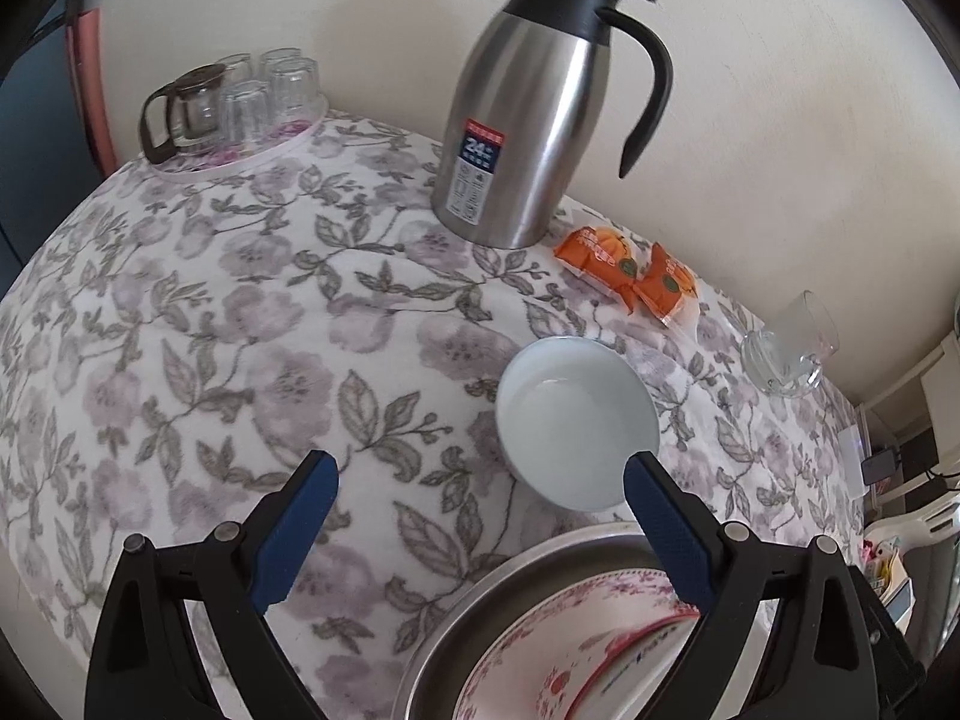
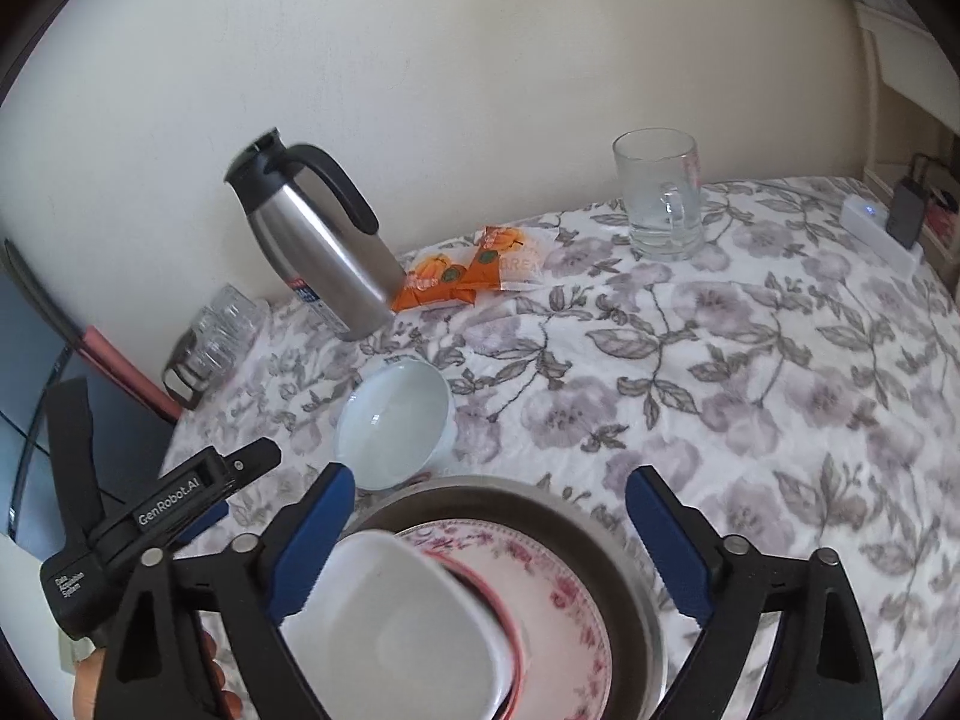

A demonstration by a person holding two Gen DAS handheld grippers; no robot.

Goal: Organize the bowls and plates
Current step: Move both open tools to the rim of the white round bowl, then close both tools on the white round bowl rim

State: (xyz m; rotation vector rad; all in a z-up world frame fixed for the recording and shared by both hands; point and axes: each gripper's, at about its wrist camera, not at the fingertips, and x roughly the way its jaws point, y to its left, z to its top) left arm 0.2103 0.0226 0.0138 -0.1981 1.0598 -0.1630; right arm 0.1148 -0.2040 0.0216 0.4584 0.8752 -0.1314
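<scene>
A table with a flowery cloth [image 1: 240, 312] stood against a pale wall. At about 5 o'clock in the left wrist view sat a stack of dishes: a metal plate [image 1: 480, 606] at the bottom, a pink flowered plate [image 1: 540, 630] on it, and more dishes on top. The right wrist view showed the same stack at 6 o'clock, with the metal plate [image 2: 600, 534] and the flowered plate [image 2: 564, 600] under a white square dish [image 2: 408, 618] that leaned on a red-rimmed one.

A pale blue bowl [image 1: 576, 420] sat on the cloth just beyond the stack, close to the metal plate's rim. In the right wrist view this bowl [image 2: 396, 420] lay at about 11 o'clock from the stack (tipped a little to one side).

The left gripper [image 1: 480, 480] had its blue fingers wide apart with nothing between them. Its right finger [image 1: 660, 522] stood in front of the bowl's near edge, but whether it touched could not be told. The right gripper [image 2: 489, 510] was wide apart too, above the stack, pinching nothing.

A steel jug [image 1: 540, 114] stood at 12 o'clock by the wall, with orange snack packs [image 1: 630, 276] beside it. A glass mug [image 2: 660, 198] stood at 1 o'clock in the right wrist view. Small glasses [image 1: 264, 90] were at 10 o'clock.
</scene>
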